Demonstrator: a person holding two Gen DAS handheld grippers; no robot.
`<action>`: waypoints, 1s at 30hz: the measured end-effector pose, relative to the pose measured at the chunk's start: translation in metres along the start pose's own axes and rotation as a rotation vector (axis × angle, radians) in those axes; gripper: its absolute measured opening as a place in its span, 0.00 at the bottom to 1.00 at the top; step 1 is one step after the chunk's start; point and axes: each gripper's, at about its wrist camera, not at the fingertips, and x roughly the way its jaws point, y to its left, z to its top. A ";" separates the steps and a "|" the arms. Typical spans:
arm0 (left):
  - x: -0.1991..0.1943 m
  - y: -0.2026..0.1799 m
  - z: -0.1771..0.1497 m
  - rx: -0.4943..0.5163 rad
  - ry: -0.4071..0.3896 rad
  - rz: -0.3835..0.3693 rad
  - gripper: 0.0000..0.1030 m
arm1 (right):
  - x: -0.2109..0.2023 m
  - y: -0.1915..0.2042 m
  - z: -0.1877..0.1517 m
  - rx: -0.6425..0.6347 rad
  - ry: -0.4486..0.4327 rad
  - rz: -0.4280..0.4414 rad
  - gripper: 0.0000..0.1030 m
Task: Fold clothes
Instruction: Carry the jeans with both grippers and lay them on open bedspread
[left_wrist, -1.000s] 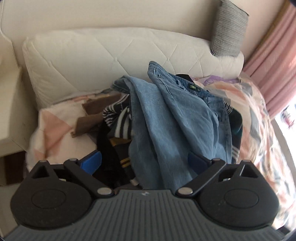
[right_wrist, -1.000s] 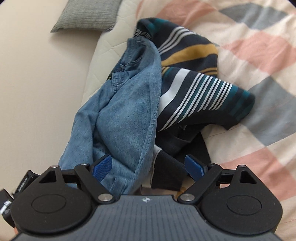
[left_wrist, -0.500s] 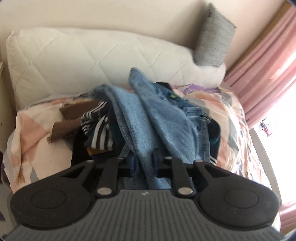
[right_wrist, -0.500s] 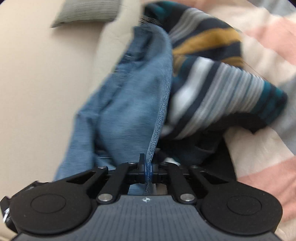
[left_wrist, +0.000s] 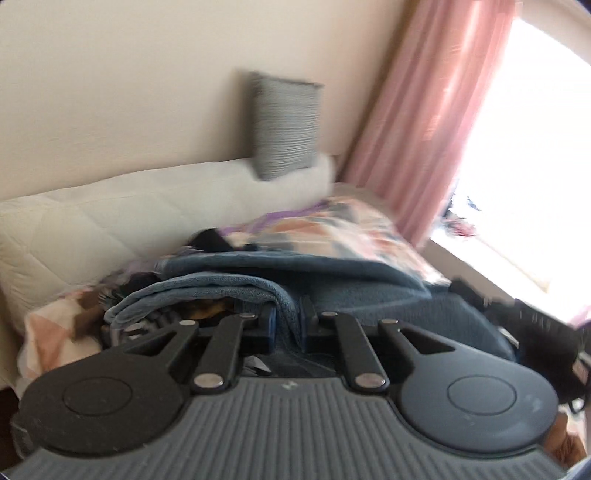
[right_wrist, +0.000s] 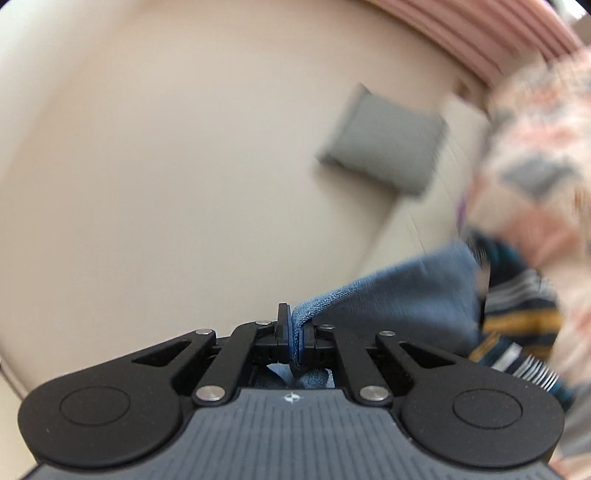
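Since a second ago, when both grippers hung open over the heap, we have closed them on the denim and lifted: both views now tilt up toward the wall and are smeared by motion. Our left gripper (left_wrist: 286, 325) has its jaws pinched together on a thick fold of the blue jeans (left_wrist: 332, 288), and our right gripper (right_wrist: 295, 341) is clamped on a thin denim edge of the same garment. The jeans stretch away from each gripper toward the patterned bedspread (left_wrist: 332, 225), sagging over the striped top (right_wrist: 517, 325), which lies on the bedspread just beside them.

To do this step well, we judge we should keep both grips firm, raise the jeans clear of the striped top so it is not dragged along, then spread our hands apart until the denim hangs flat before laying it on a bare part of the bedspread. The left grip holds several layers bunched together, so it may need re-gripping at a single edge.

Counted: two grippers, one pair of jeans, one striped top, one grey cushion (left_wrist: 286, 125) standing against the wall beyond the bedspread, one white quilted pillow (left_wrist: 110, 221) beneath the cushion, and one pink curtain (left_wrist: 424, 122) beside the bedspread.
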 end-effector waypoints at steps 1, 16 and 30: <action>-0.011 -0.015 -0.010 -0.002 0.001 -0.027 0.09 | -0.025 0.011 0.005 -0.024 -0.020 0.005 0.04; -0.011 -0.362 -0.188 0.170 0.403 -0.599 0.05 | -0.543 0.094 0.002 -0.138 -0.486 -0.542 0.04; 0.060 -0.375 -0.345 0.815 0.673 -0.392 0.19 | -0.516 -0.018 -0.212 0.420 -0.010 -1.122 0.67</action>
